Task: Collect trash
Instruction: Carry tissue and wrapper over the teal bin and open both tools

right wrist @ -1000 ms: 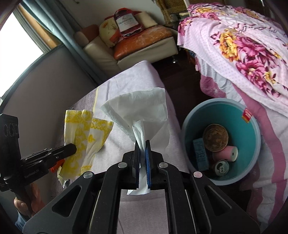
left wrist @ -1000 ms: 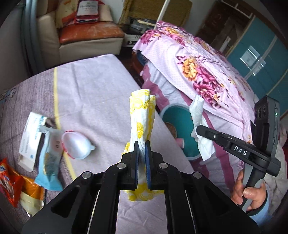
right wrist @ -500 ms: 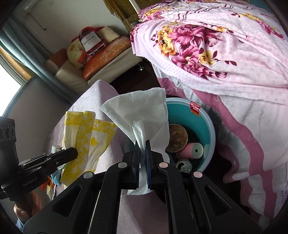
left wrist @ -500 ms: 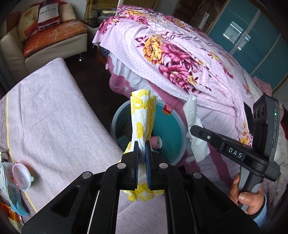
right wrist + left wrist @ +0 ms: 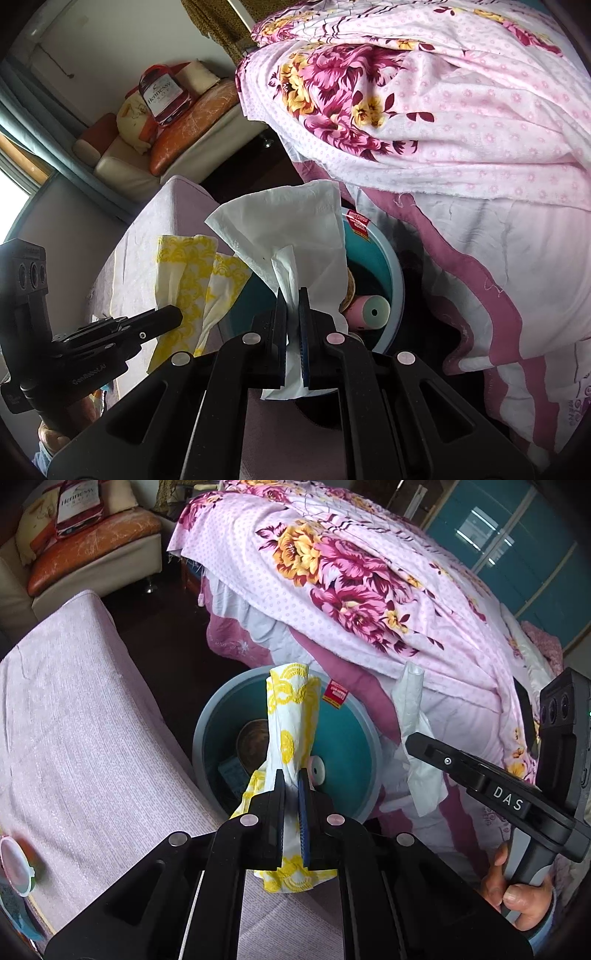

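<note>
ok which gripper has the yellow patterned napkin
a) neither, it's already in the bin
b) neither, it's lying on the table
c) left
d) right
c: the left gripper is shut on the yellow patterned napkin, held up in front of the teal bin, while the right gripper is shut on the white tissue.

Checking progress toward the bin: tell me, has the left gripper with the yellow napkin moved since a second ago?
Yes. The left gripper, shut on the yellow napkin, moved off the table to above the teal bin.
</note>
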